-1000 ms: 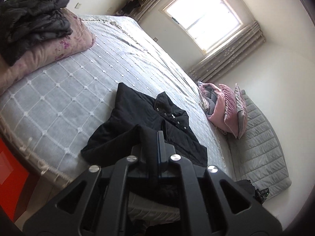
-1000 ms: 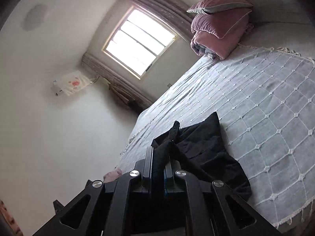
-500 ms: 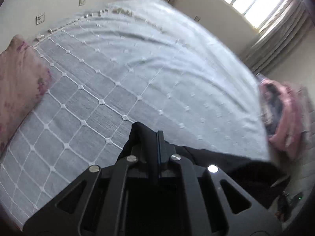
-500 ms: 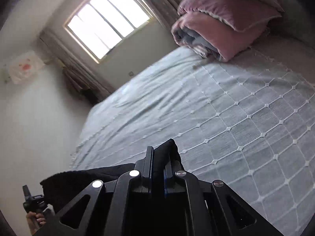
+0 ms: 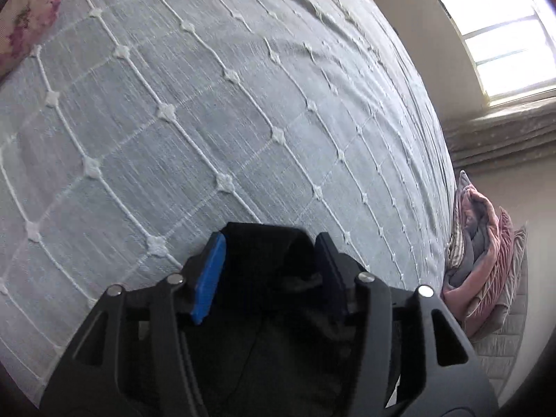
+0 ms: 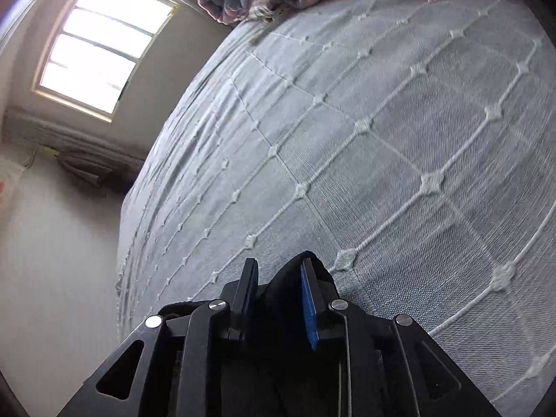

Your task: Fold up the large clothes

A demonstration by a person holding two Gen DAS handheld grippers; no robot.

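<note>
Spread across a grey quilted bedspread with white diamond stitching (image 5: 243, 111), mid-fold: releasing a carried edge of black, thick fabric garment (image 5: 264, 271). Left claw (image 5: 269, 264) opening wide, cloth loose between jaws; right claw (image 6: 278, 288) opening, fabric bunched between. Next: withdrawing clear, smoothing.
</note>
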